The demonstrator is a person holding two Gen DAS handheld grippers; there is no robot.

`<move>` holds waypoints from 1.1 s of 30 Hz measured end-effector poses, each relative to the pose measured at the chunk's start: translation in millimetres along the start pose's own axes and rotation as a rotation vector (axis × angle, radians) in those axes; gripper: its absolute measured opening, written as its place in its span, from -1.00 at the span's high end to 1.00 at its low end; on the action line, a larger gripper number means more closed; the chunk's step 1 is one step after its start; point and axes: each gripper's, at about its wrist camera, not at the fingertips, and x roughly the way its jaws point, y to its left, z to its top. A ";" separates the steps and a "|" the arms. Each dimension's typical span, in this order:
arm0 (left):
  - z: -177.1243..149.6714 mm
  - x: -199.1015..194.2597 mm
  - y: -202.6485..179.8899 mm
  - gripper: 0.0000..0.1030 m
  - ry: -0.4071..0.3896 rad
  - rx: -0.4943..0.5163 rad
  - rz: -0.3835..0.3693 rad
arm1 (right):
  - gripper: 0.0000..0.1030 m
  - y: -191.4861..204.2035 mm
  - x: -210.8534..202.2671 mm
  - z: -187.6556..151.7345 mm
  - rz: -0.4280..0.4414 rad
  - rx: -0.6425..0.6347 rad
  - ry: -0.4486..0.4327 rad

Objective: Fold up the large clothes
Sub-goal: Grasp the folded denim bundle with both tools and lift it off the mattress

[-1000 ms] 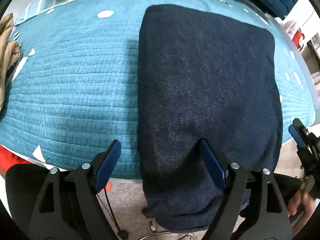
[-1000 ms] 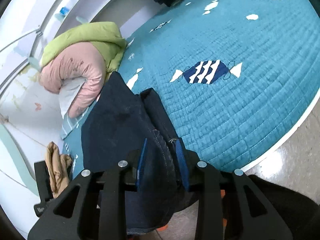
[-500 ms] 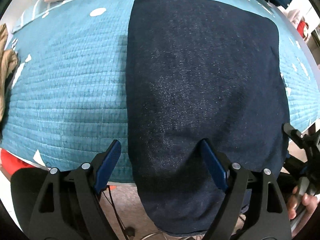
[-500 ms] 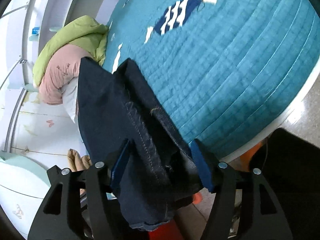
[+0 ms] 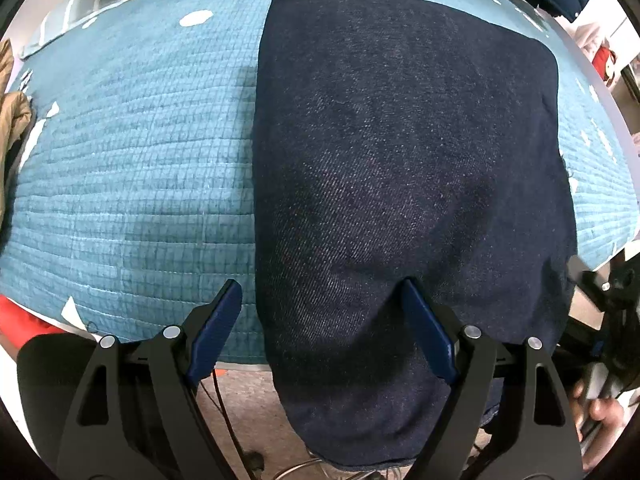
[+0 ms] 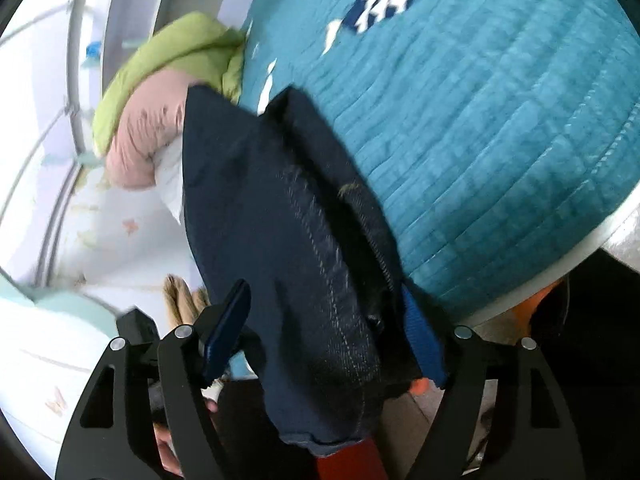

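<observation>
- On the far left of my left wrist view, a tan garment (image 5: 12,120) is bunching up at the edge of the teal quilt (image 5: 132,152).
- I am holding my left gripper (image 5: 320,308) pointed steeply down over the near edge of the quilt, and its jaws are standing wide open.
- Its left pad (image 5: 218,328) is hanging over bare quilt, clear of any cloth; its right pad (image 5: 428,336) is lying against the top of the jeans (image 5: 404,168), so nothing is being pinched.
- The jeans are lying folded into a dark slab on the quilt, right of its middle, with their near end drooping over the quilt's edge toward the floor.
- At the right edge of that view my right hand (image 5: 600,408) is wrapping round the other tool's handle.
- In my right wrist view, a green and pink bundle (image 6: 160,96) is lying at the quilt's far left, behind the jeans (image 6: 280,240).
- My right gripper (image 6: 328,320) is opening its jaws, with the stitched edge of the jeans lying between them.
- Its left pad (image 6: 228,324) is standing clear of the denim; whether the right pad (image 6: 424,340) is touching it I cannot tell, since cloth is covering part of it.
- To the right, the quilt (image 6: 500,140) is running off bare, carrying a navy striped patch (image 6: 384,4).
</observation>
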 end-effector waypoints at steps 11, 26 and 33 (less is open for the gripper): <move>-19.4 -6.1 53.2 -0.61 -0.009 -0.114 -0.223 | -0.32 -12.8 11.4 -1.0 0.139 0.092 0.053; -23.7 8.2 10.7 -0.44 0.016 -0.009 -0.215 | -0.21 10.2 21.3 -2.7 0.036 -0.020 0.057; -27.8 -22.0 7.9 0.21 -0.057 0.052 -0.216 | 0.42 74.3 25.9 -26.2 -0.269 -0.364 0.013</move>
